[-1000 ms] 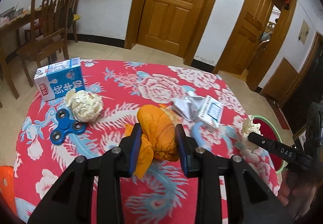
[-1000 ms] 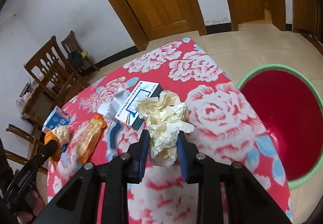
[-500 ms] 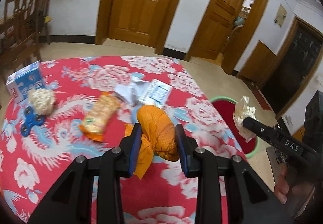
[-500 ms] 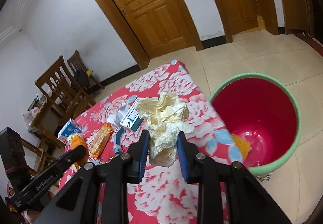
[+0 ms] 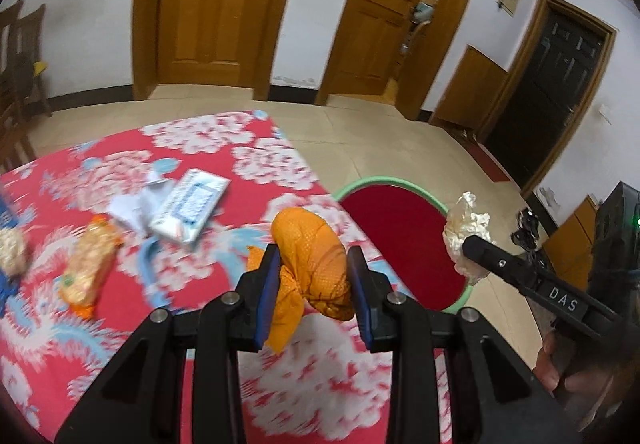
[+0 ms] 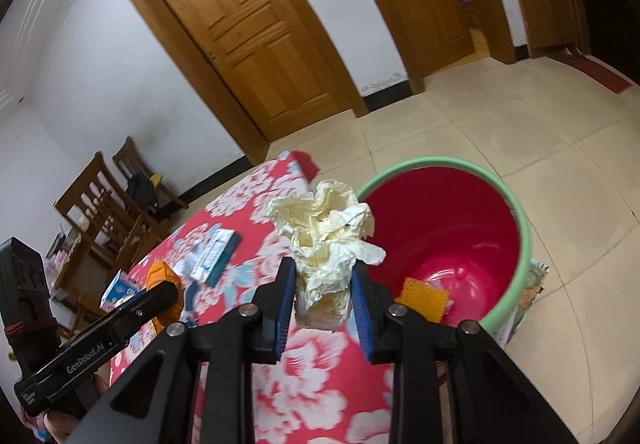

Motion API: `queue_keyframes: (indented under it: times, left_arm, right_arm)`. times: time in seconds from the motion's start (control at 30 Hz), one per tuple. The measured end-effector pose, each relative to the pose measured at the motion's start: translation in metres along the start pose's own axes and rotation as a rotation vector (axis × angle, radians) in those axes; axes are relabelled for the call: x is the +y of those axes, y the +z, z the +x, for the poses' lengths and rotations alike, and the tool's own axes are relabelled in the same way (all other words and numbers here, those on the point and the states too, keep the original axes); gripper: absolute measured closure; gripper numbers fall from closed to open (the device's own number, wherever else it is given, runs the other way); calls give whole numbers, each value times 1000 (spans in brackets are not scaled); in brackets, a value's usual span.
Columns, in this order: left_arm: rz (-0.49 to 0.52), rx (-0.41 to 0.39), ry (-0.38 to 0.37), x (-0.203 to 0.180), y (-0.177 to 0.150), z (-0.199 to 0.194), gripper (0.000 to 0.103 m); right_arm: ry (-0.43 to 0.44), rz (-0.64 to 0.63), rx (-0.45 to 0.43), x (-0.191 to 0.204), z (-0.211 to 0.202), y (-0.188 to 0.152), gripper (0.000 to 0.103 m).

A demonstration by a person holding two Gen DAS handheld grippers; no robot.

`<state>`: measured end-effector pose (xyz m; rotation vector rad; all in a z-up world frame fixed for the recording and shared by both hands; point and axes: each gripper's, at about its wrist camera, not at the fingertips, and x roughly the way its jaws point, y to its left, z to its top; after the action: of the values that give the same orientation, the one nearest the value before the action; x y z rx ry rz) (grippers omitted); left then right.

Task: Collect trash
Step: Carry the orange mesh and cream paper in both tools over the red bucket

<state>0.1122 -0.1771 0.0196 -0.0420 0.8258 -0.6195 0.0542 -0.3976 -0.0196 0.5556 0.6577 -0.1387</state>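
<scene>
You carry a piece of trash in each claw, and neither one hangs over the bin yet, so the risk is letting go too soon. Your left claw [image 5: 314, 276] is clamped on the orange mesh bundle [image 5: 310, 256], which sits over the desk [image 5: 340, 376], short of the desk's edge; release here and it lands back on the flowered cloth. Your right claw [image 6: 324, 286] is closed on the crumpled paper wad [image 6: 326, 232], at the desk's edge and just beside the green rim of the red bin [image 6: 524, 240]. The paper is light and ragged, so I judge it could catch the rim or drift to the floor if you drop it from here. With both claws heading for the same opening, they could also knock together.

The bundle is a soft, knotted lump with a loose tail hanging below the pads; that tail could snag on a finger as you open. The wad is pale yellow-white and loosely crushed, bulging well above the jaws. An orange scrap [image 6: 424, 298] already lies in the bin. More litter remains on the desk: a snack wrapper [image 5: 90, 268] and a flat printed pack [image 5: 192, 206].
</scene>
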Motion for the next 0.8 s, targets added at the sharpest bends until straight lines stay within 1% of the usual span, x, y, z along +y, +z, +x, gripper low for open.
queue_keyframes:
  times: [0.17,0.33,0.53,0.63,0.7,0.73,0.77,0.8]
  left_arm:
    - [38,36,-47,-25,7,35,70]
    - [100,64,-82,-50,10,67,70]
    - [159,95,-120,-74,8,96,69]
    - [194,116,-121,-83,6,108,68]
    - [205,136,-113,-87,3,115,68]
    - [205,143,-110,-88,3,117,66]
    - [205,150,-105,-88,2,119,62]
    - [207,155,-99,-88,1,120,59]
  right_arm:
    - [-31,39,0,-26,4,4,73]
    - [-57,70,5,-49,9,5,73]
    - [-80,101,15,-71,18,6,73]
    - [-92,115,19,-81,19,5,72]
    - [-95,119,22,-84,20,5,69]
    - [-98,119,23,-85,20,6,69]
    - [-99,119,23,-85,19,5,69]
    - [-97,121,22,-86,20,5,69]
